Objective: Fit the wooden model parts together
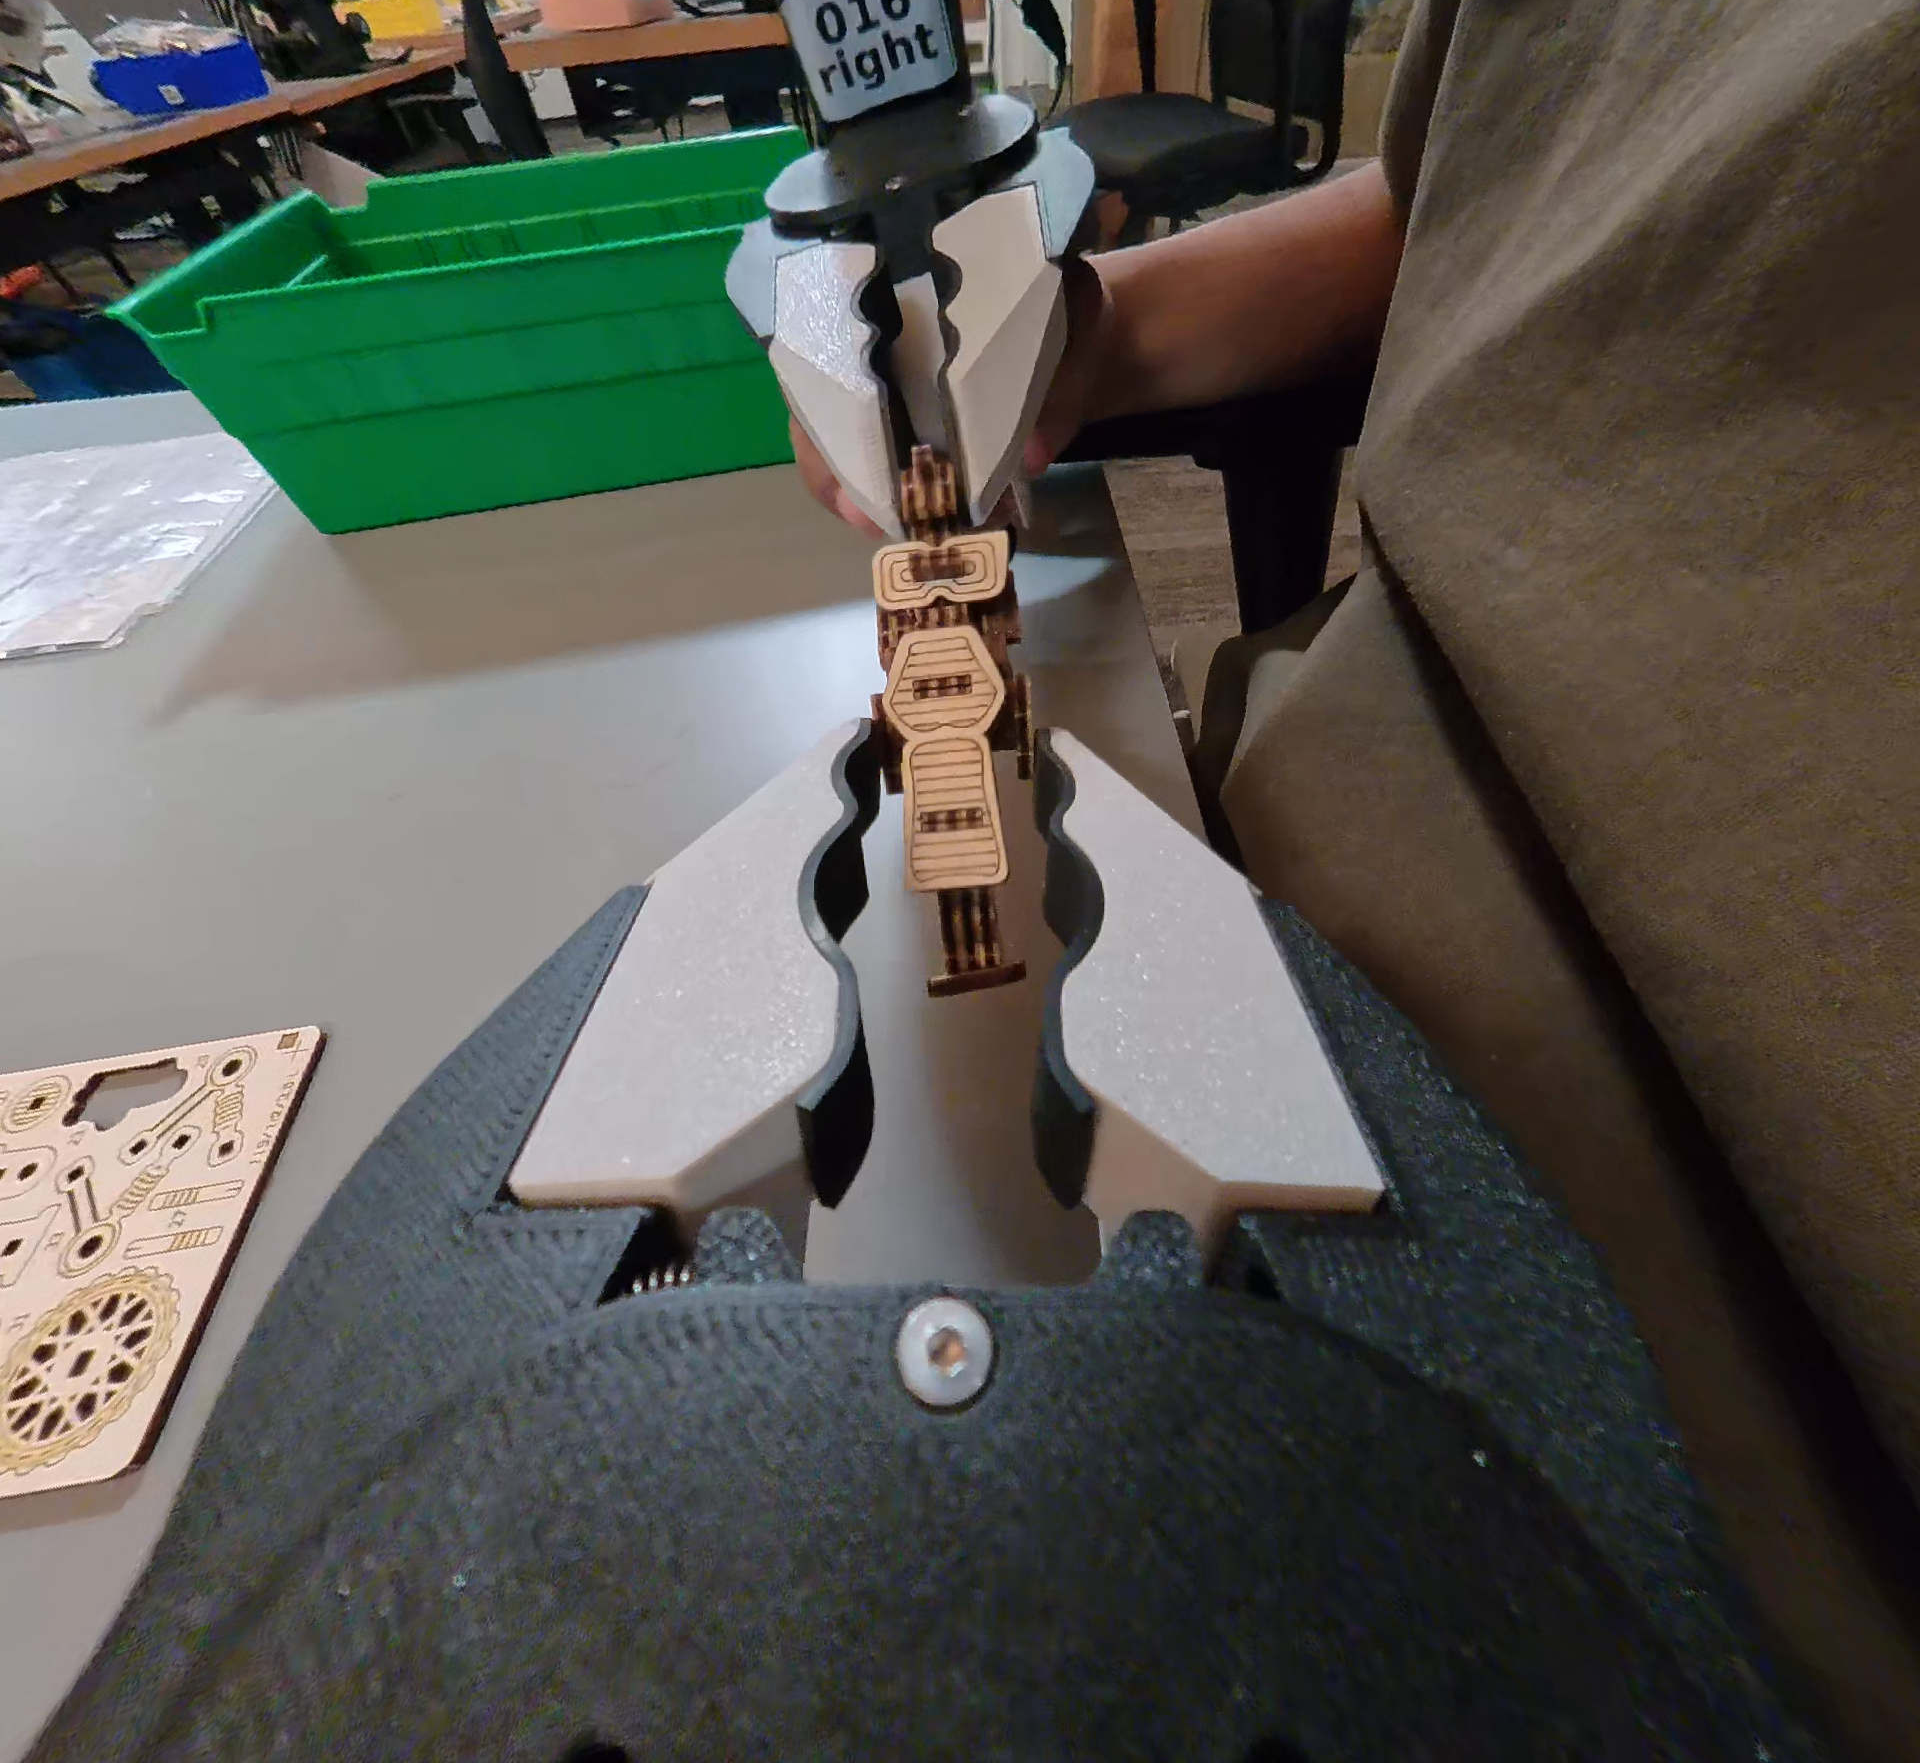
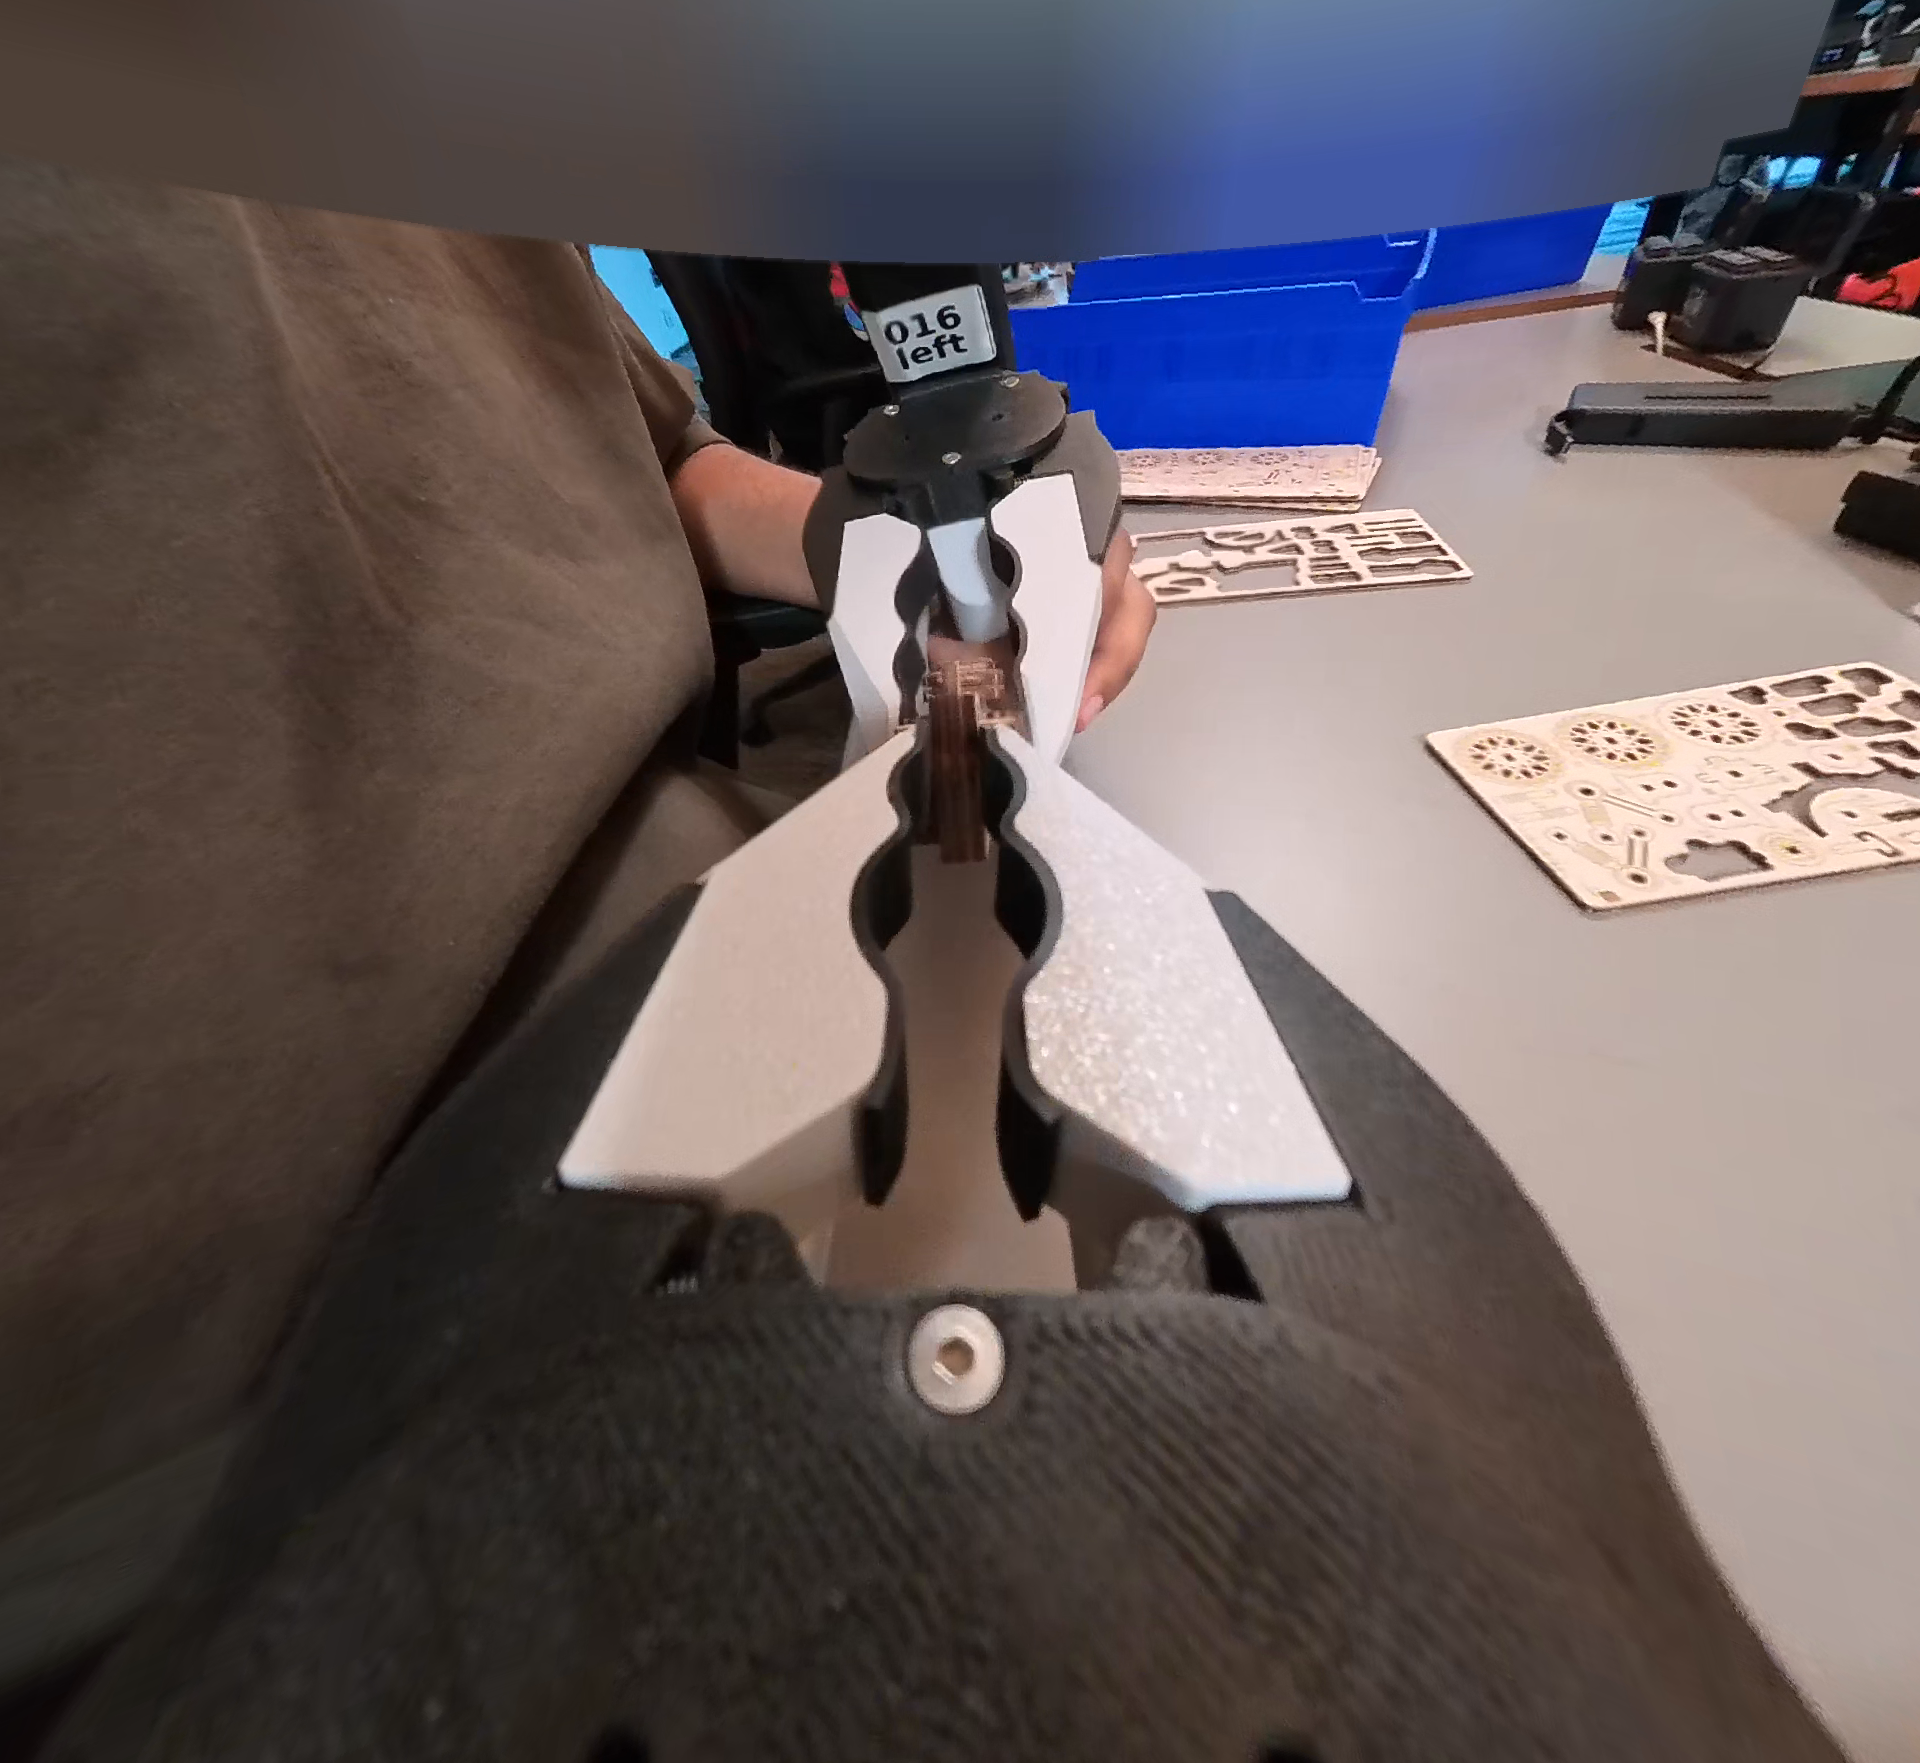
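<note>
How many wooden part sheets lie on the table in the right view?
3 at least: one pale wooden sheet near the right edge, one partly emptied sheet farther back, and a stack beside the blue plastic bin that may hide more.

We find one white printed label on the right gripper's black handle, and a second label on the left gripper's handle — wording withheld.

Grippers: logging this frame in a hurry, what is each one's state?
Left gripper: open, fingers either side of the wooden model, not clamping it.
Right gripper: shut on the wooden model.
</note>
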A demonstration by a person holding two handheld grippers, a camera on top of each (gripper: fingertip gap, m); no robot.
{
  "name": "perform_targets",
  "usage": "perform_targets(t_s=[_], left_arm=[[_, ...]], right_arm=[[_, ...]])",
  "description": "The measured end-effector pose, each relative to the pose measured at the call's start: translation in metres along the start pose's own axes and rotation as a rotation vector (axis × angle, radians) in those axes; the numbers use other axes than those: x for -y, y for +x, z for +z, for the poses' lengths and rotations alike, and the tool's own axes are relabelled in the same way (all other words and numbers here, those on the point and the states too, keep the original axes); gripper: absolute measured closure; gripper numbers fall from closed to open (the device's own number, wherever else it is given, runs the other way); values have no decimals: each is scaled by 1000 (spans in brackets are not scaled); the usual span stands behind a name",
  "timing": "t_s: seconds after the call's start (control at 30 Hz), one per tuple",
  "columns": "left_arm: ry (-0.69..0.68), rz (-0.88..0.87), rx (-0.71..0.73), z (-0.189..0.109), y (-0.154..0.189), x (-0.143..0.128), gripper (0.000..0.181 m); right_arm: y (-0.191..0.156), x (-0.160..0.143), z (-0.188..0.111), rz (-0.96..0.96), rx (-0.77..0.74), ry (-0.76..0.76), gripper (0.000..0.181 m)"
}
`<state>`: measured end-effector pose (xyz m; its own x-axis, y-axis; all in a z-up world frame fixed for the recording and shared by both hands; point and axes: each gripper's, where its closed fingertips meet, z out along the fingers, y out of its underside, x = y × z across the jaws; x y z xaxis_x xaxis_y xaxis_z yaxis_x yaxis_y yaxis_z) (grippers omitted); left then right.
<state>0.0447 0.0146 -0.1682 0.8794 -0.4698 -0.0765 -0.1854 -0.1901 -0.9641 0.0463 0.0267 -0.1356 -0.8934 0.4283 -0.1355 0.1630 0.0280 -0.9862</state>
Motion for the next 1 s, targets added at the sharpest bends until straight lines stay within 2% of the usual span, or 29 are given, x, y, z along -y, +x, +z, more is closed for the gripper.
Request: perform_targets(t_s=[0.33, 0.53, 1.0], left_arm=[[7, 33, 19, -1, -1, 2, 155], [16, 107, 36, -1, 2, 3, 155], [69, 166, 63, -2, 7, 17, 156]], right_arm=[[-1, 0, 0, -38, -9, 0, 174], [-7, 4, 1, -142, -23, 10, 175], [-17, 16, -2, -213, -13, 81, 173]])
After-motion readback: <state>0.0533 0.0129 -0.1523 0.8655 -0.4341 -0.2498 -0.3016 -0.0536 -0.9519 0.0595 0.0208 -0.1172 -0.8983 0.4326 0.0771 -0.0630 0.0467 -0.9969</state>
